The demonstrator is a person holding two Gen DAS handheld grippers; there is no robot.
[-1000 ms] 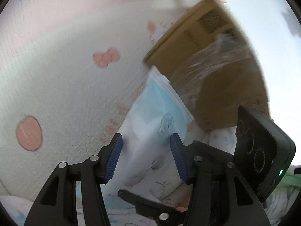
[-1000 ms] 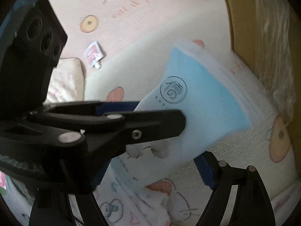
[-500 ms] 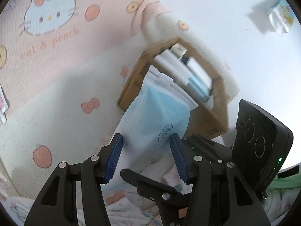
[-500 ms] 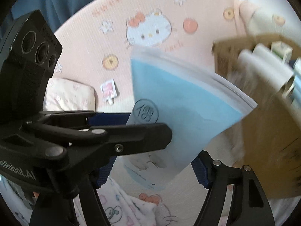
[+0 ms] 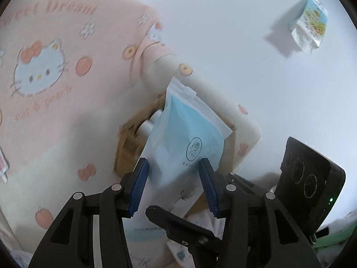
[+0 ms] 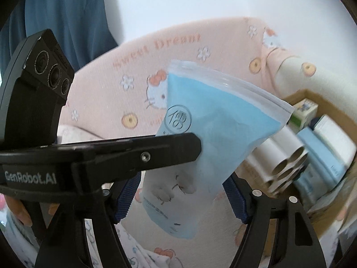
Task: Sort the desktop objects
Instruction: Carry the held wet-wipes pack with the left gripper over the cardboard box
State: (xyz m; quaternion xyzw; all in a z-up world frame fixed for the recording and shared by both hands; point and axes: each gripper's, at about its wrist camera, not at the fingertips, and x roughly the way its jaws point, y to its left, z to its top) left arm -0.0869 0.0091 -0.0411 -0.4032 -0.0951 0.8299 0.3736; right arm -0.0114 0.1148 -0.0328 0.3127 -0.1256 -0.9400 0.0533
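While I am carrying it clear of the bedding, the blue pouch [image 5: 187, 134] is hanging in the air between both tools, with its long axis running away from them and its zip-sealed end pointing up and away. The left gripper [image 5: 173, 183] is closing its wide-set jaws across the lower part of the pouch, and its blue pads [image 5: 140, 185] are pressing on the two sides. The right gripper [image 6: 180, 198] is standing wide around the same lower end; its pads are lying close against the pouch's edges, but I cannot tell whether they are gripping. The cardboard box [image 6: 334, 111] is sitting beyond and below the pouch, open side up, on the right hand's side, so I am judging that hand the nearer to it. Paper tubes [image 6: 287, 169] and flat packs are already filling part of it. The pink cartoon blanket [image 5: 67, 78] is lying under and behind everything.

Compared with a second ago, the pouch is riding much higher: then it was low against the blanket with the box wall looming beside it, whereas now I am looking down into the box.
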